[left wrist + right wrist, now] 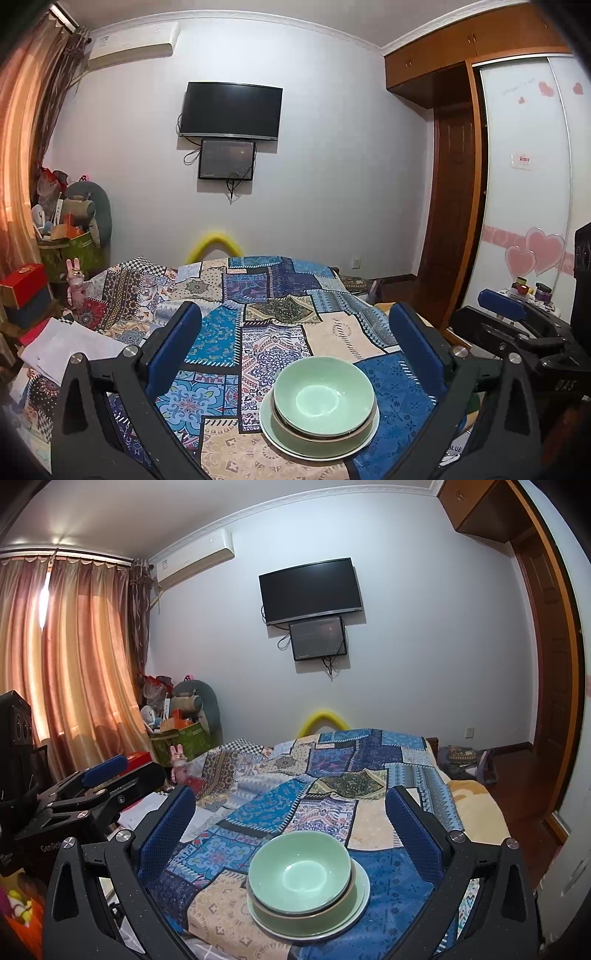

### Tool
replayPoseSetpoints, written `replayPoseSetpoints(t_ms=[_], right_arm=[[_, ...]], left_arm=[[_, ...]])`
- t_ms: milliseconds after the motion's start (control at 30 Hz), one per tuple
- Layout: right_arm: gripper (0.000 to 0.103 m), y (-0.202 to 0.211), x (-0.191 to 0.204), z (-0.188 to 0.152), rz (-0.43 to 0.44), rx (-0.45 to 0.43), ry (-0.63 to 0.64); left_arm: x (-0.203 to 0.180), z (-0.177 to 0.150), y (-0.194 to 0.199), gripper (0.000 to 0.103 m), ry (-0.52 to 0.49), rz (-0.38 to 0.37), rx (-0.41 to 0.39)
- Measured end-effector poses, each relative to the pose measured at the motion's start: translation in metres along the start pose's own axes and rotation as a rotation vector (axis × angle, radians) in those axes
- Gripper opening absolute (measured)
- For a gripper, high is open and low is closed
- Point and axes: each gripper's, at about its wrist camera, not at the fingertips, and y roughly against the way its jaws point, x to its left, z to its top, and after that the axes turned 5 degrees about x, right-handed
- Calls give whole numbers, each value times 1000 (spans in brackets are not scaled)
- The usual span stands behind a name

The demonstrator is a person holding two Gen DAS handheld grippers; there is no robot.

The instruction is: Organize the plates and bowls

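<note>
Looking past both claws, spread wide and empty, we see the stacked bowl and plate on the bed, ahead, between left claw and right claw.

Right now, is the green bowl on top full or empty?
Empty. The top green bowl sits upright in the stack on the plate, and its bare, shiny bottom shows in both views, with nothing inside.

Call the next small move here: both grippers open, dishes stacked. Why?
Probably back both grippers away and stop. The green bowl already sits nested in a brown-rimmed dish on the plate on the patchwork cloth. The left gripper and right gripper are open and empty, and no other dishes show.
</note>
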Motion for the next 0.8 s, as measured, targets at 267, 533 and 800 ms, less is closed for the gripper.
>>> replayPoseSetpoints(t_ms=[267, 533, 800], right_arm=[[103, 1, 0, -1, -1, 1, 2], [103, -1, -1, 1, 3, 10, 3], [103, -2, -1, 1, 5, 16, 6]], left_arm=[[1, -1, 1, 103, 3, -5, 3], [5, -3, -1, 103, 16, -12, 10], [7, -4, -4, 103, 28, -15, 20]])
